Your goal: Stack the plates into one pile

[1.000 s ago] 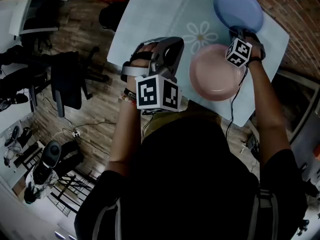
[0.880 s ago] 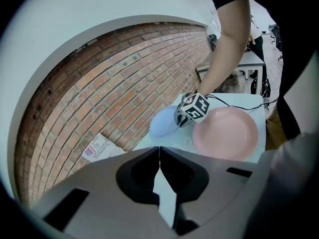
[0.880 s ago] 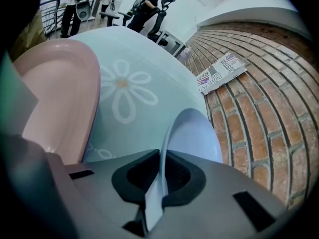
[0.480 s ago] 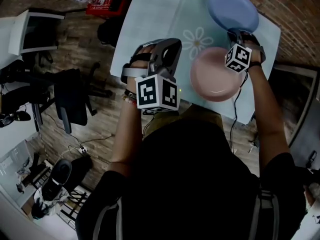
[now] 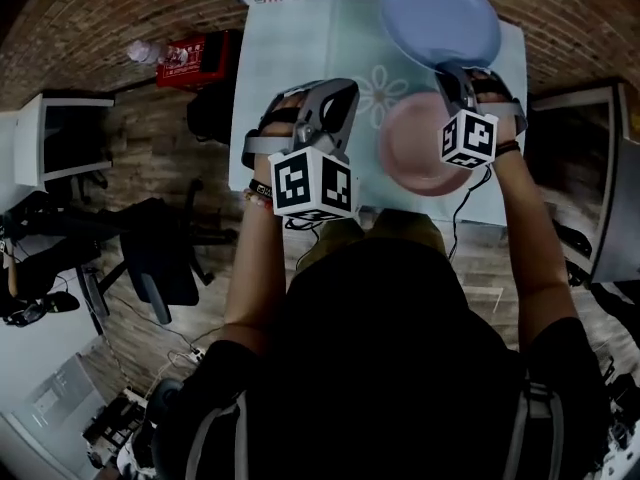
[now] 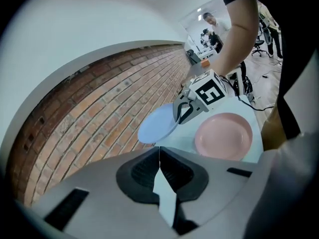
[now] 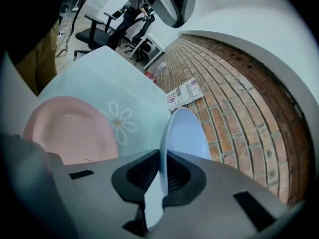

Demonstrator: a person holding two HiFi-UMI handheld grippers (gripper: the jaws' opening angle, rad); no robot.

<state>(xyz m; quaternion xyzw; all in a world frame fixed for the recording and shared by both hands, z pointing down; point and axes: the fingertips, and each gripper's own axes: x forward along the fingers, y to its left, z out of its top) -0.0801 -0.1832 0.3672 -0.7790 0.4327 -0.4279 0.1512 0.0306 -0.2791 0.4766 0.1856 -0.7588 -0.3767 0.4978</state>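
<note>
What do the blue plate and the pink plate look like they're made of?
The blue plate: probably plastic or melamine, thin rim, even colour, soft sheen. The pink plate: likely the same, satin surface, faint highlight. Ceramic can't be ruled out.

**Both arms reach forward; the right gripper grips a plate rim, the left is closed on nothing.**

The right forearm [image 5: 527,238] stretches out bare from a dark sleeve, and its hand [image 5: 497,93] holds the right gripper [image 5: 452,71] over the table's far right part, pointing forward and downward. That gripper's jaws are pressed onto the near rim of the blue plate [image 5: 440,18], which stands edge-up between them in the right gripper view. The left forearm [image 5: 250,268], with bands on its wrist, holds the left gripper [image 5: 338,93] near the table's near edge, well apart from the right. Its jaws meet with nothing between them, and its marker cube [image 5: 313,183] faces up toward the head.
</note>
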